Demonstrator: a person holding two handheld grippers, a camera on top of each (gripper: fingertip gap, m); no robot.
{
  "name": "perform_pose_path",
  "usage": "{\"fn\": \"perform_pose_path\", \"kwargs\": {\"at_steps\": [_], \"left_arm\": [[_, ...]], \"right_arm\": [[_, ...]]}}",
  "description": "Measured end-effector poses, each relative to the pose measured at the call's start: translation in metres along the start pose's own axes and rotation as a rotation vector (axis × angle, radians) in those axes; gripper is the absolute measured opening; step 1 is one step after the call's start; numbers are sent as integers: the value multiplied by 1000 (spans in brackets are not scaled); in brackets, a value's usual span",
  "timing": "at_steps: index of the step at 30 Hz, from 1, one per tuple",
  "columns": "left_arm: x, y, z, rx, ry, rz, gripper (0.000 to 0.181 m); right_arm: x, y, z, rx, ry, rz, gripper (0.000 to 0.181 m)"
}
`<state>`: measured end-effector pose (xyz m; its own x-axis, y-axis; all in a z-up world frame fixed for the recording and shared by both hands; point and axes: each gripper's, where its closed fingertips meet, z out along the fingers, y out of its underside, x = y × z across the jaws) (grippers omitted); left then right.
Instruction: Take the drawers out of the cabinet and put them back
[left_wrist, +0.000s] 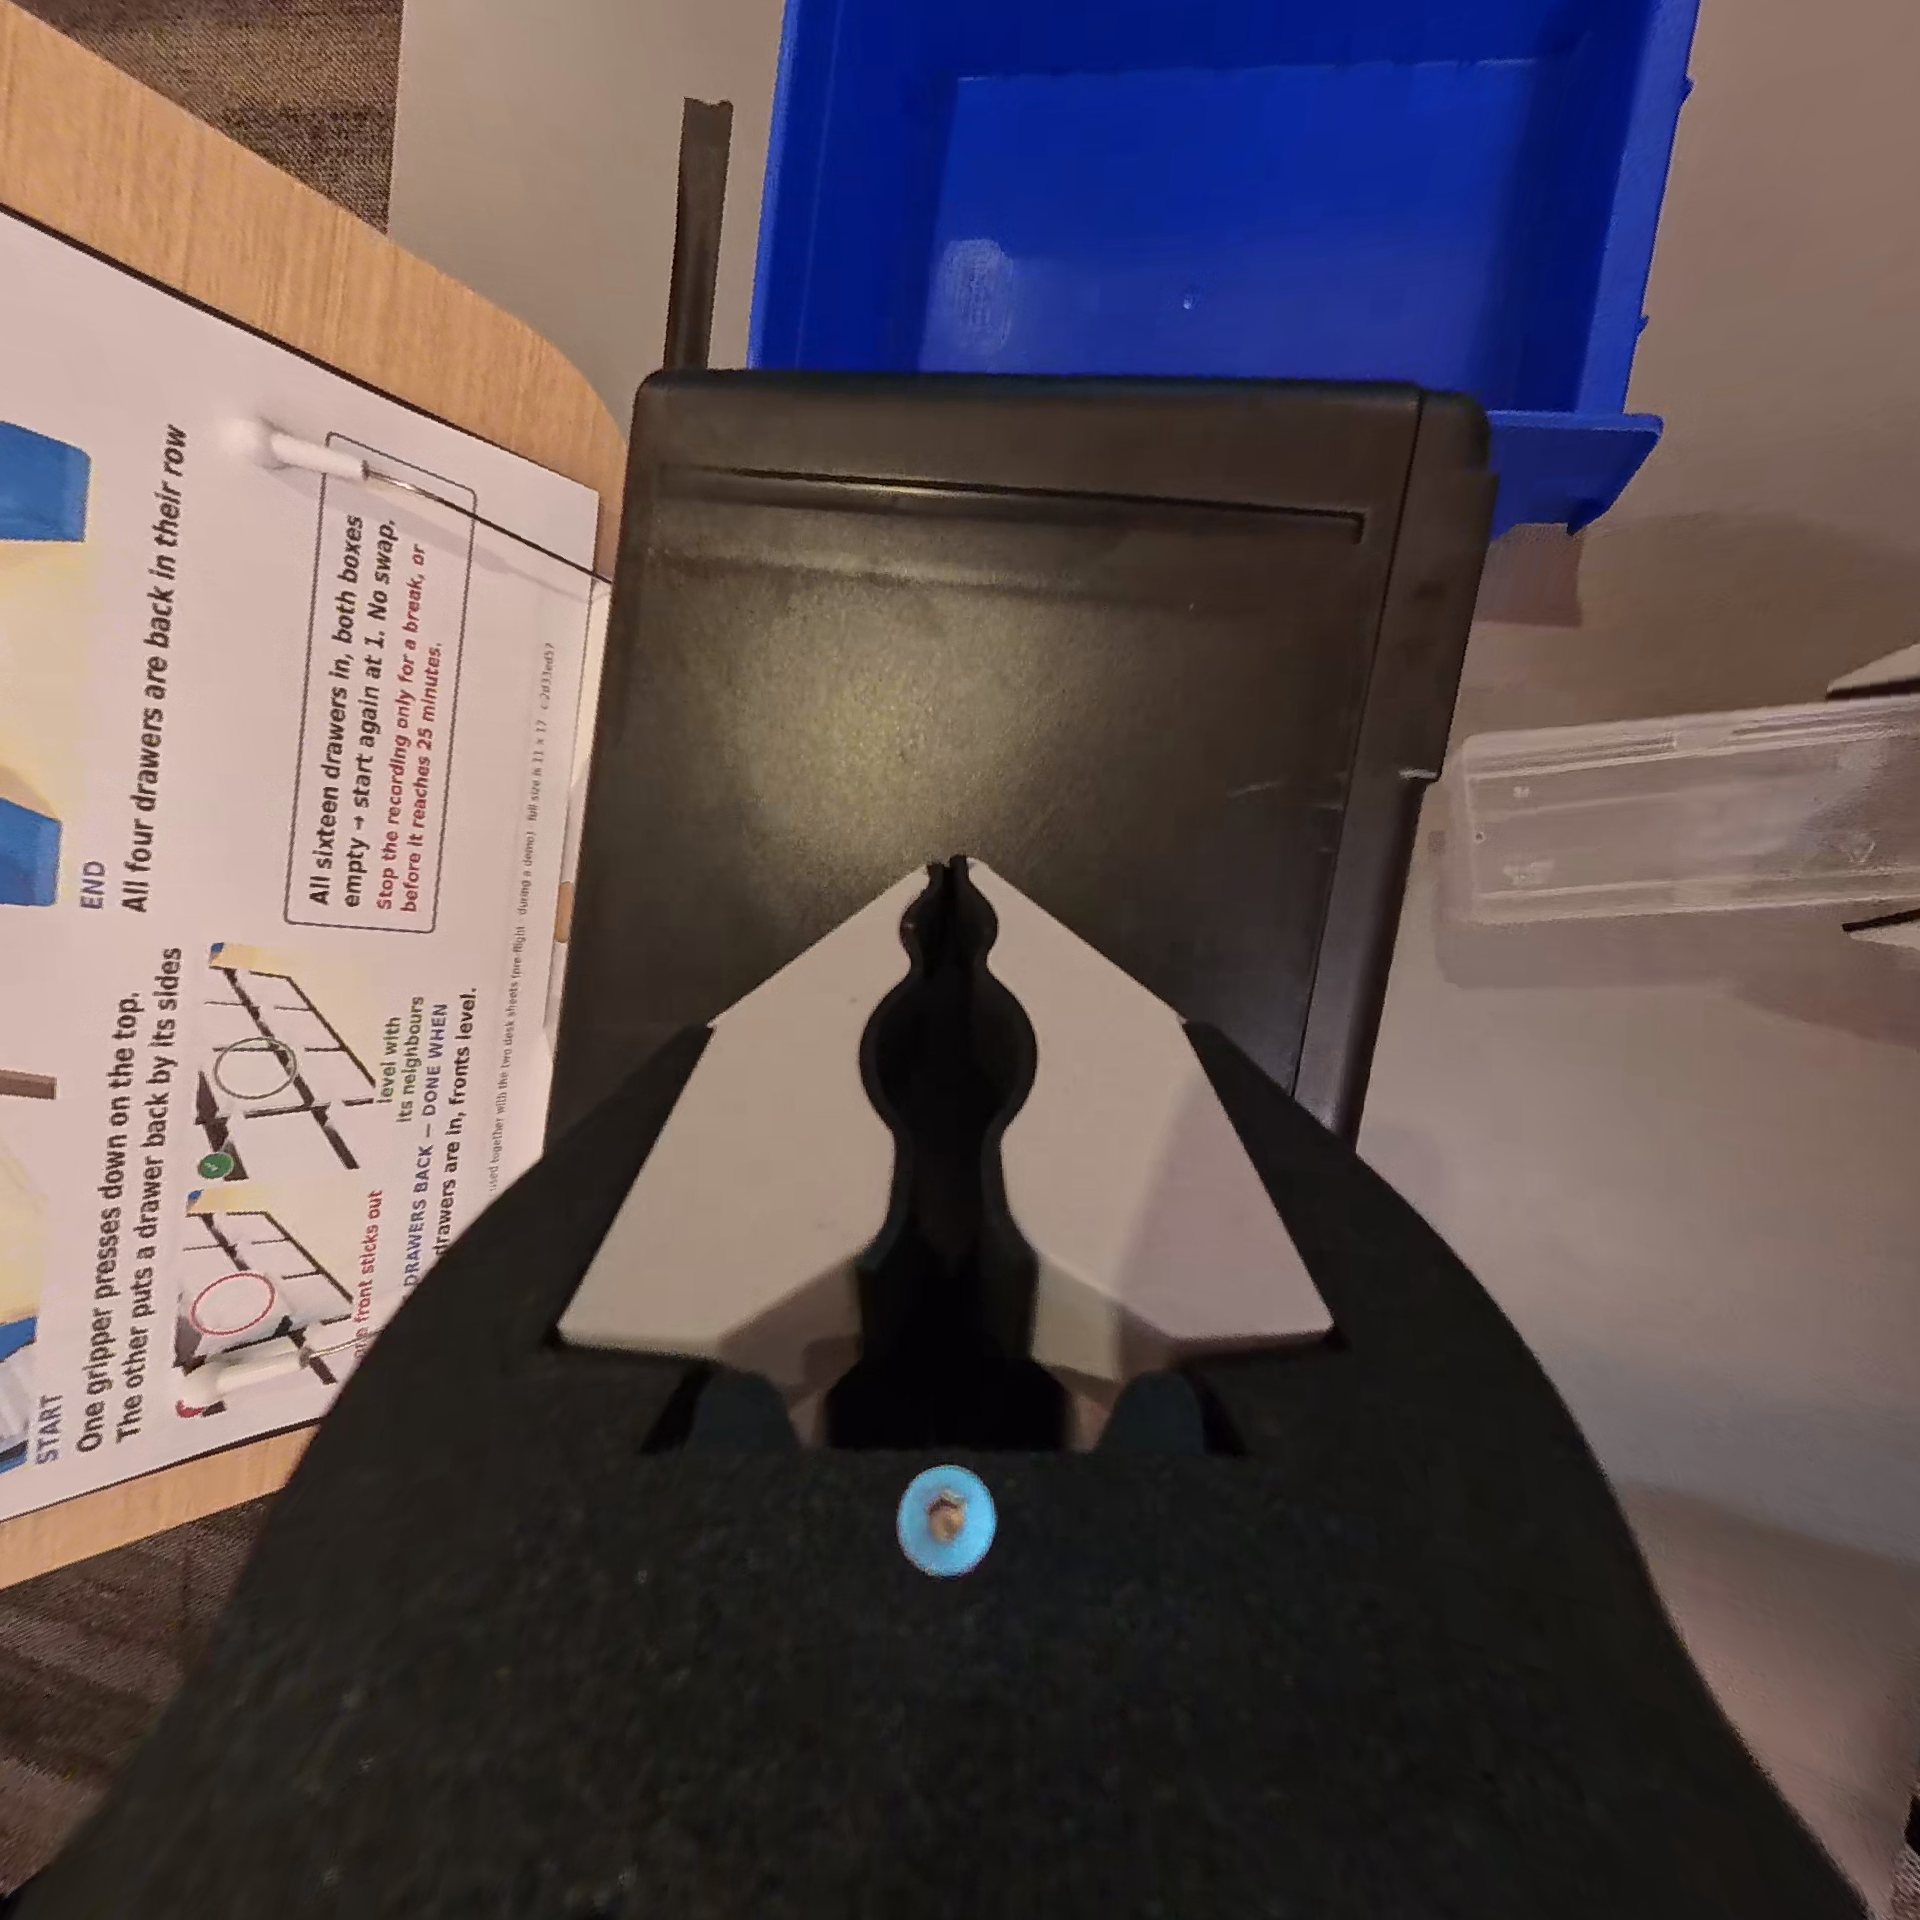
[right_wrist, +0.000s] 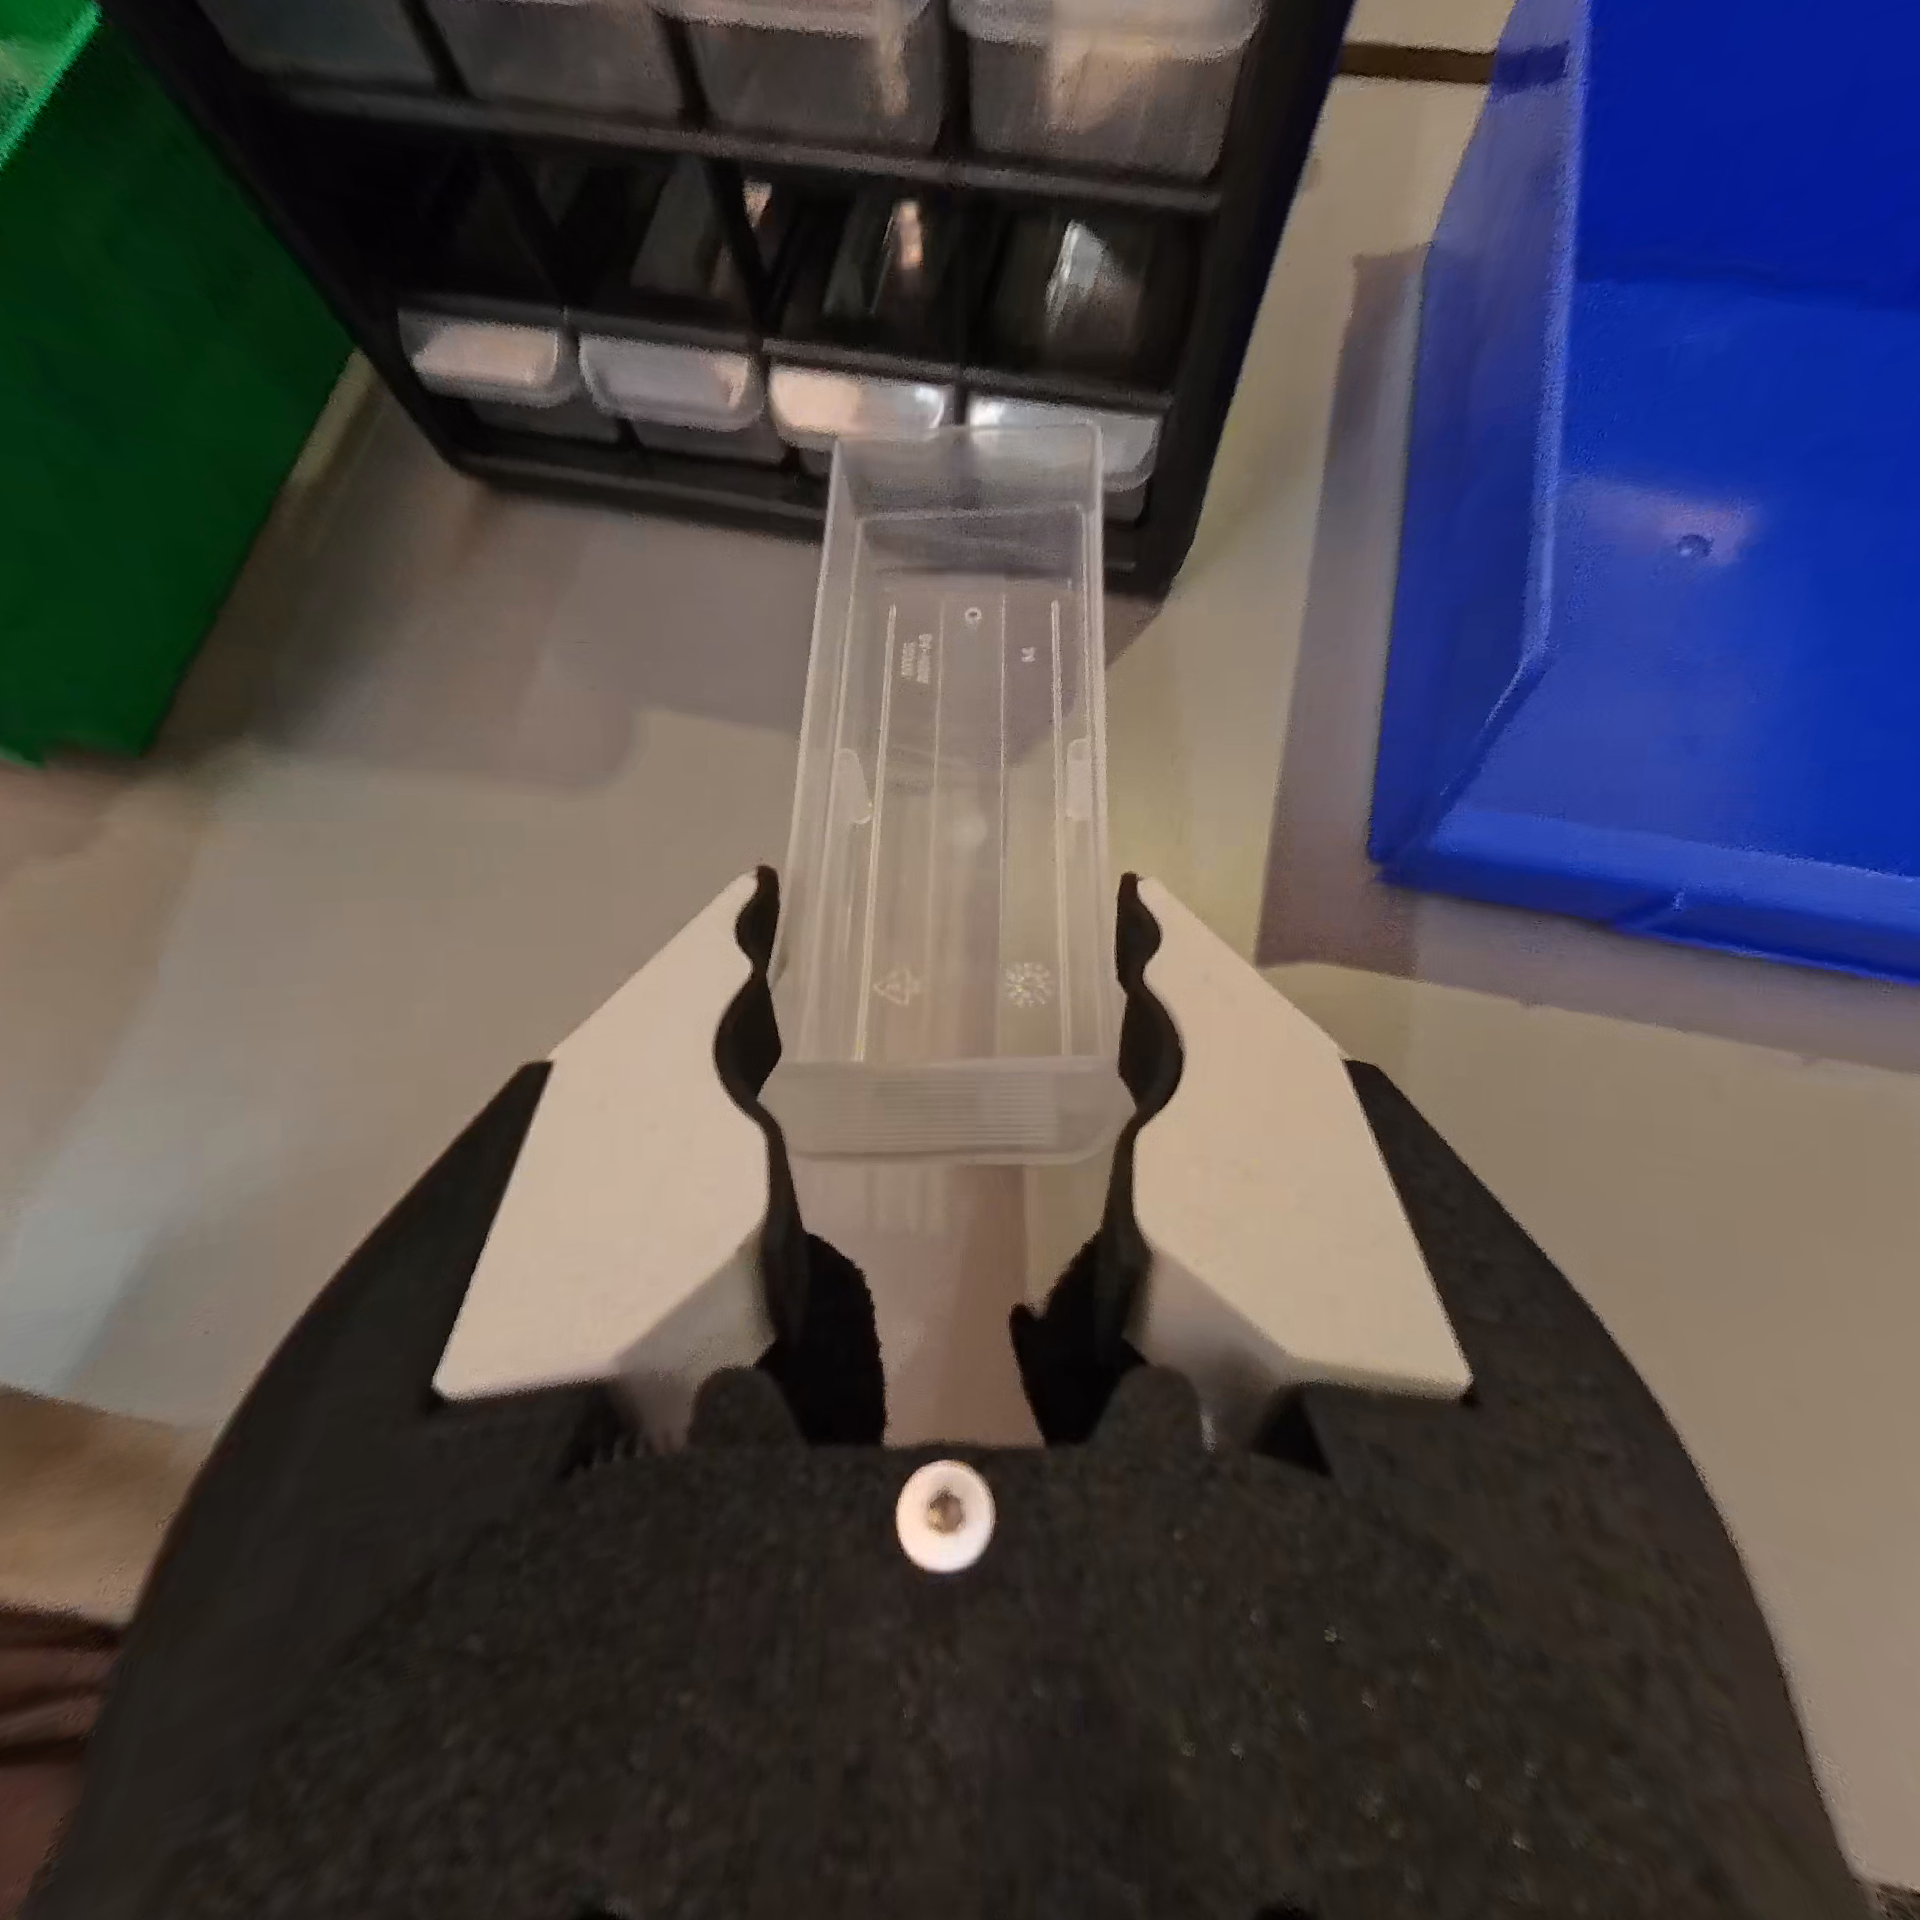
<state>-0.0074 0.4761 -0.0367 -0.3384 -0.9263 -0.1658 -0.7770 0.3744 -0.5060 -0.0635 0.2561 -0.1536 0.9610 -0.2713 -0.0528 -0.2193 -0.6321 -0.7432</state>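
Note:
The black cabinet (left_wrist: 997, 665) is seen from above in the left wrist view; my left gripper (left_wrist: 948, 868) is shut and empty, its tips on or just over the cabinet's top. In the right wrist view the cabinet's front (right_wrist: 727, 312) shows rows of clear drawers and one row of empty slots (right_wrist: 810, 260). My right gripper (right_wrist: 948, 894) is shut on a clear empty drawer (right_wrist: 951, 790) by its sides, handle end toward me, held in front of the cabinet's lower right. That drawer also shows at the right of the left wrist view (left_wrist: 1683, 821).
A blue bin (left_wrist: 1226, 208) stands behind and right of the cabinet; it also shows in the right wrist view (right_wrist: 1683, 520). A green bin (right_wrist: 125, 395) stands left of the cabinet. A printed instruction sheet (left_wrist: 239, 831) lies on a wooden board (left_wrist: 187, 187) at the left.

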Motion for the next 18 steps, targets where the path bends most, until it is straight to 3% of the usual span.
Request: {"fn": "perform_pose_path", "kwargs": {"at_steps": [9, 18], "left_arm": [[0, 0, 0, -10, -5, -16, 0], [0, 0, 0, 22, 5, -26, 0]], "right_arm": [[9, -26, 40, -11, -1, 128, 65], [13, -35, 43, 41, 13, 167, 65]]}}
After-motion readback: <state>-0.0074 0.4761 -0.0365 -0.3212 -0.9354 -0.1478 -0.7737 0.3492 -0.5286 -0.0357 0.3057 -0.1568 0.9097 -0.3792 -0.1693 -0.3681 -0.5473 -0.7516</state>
